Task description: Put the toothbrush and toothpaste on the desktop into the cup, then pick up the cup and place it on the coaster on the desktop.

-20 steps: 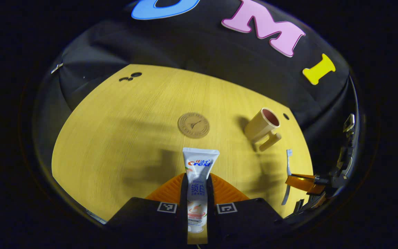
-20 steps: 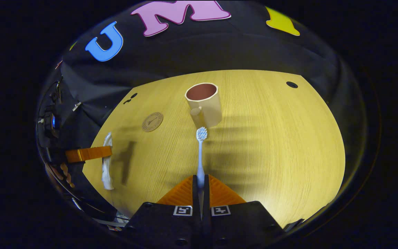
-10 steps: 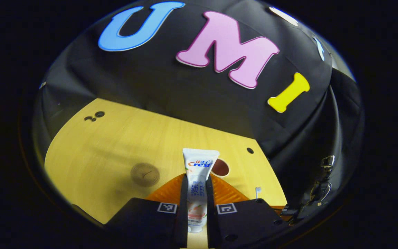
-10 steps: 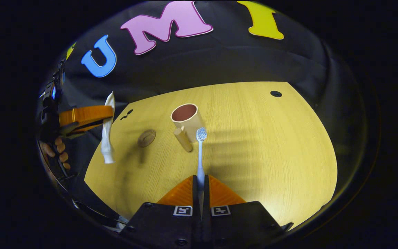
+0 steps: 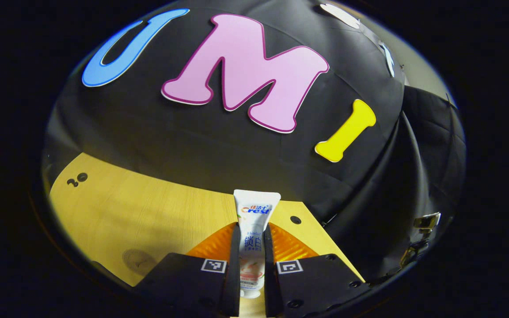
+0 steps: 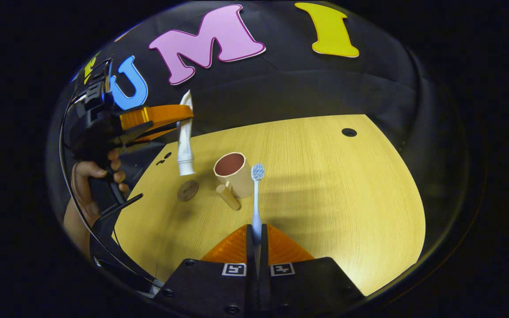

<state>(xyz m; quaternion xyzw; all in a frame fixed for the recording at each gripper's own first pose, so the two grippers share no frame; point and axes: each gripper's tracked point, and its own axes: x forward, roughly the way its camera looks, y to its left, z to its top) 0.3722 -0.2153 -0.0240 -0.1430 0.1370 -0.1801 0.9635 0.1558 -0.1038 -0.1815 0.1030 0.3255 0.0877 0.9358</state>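
Starting with the left gripper view, we find the left gripper [image 5: 252, 234] clenched on the toothpaste [image 5: 253, 229], both fingers pressing the tube's flat sides, the crimped end pointing forward and the cap end toward the camera. Behind it lie the far edge of the wooden desktop [image 5: 148, 207] and the booth wall; the coaster [image 5: 136, 259] appears faintly at the near left of that view. From the right gripper view we note the same left gripper [image 6: 179, 115] held aloft at the left by a hand [image 6: 87, 185], with the toothpaste [image 6: 185, 137] hanging nearly upright, cap down, above the desktop [image 6: 325, 185] and clear of it. The tube's cap sits above the coaster [image 6: 188, 190] and just left of the cup [image 6: 233, 173]. We record the right gripper [image 6: 257, 240] closed on the toothbrush [image 6: 256, 198], gripping the handle low down, bristle head forward and lying just right of the cup's rim in the picture. The cup stands upright on the desktop, empty, handle toward the near side, just right of the coaster and not on it.
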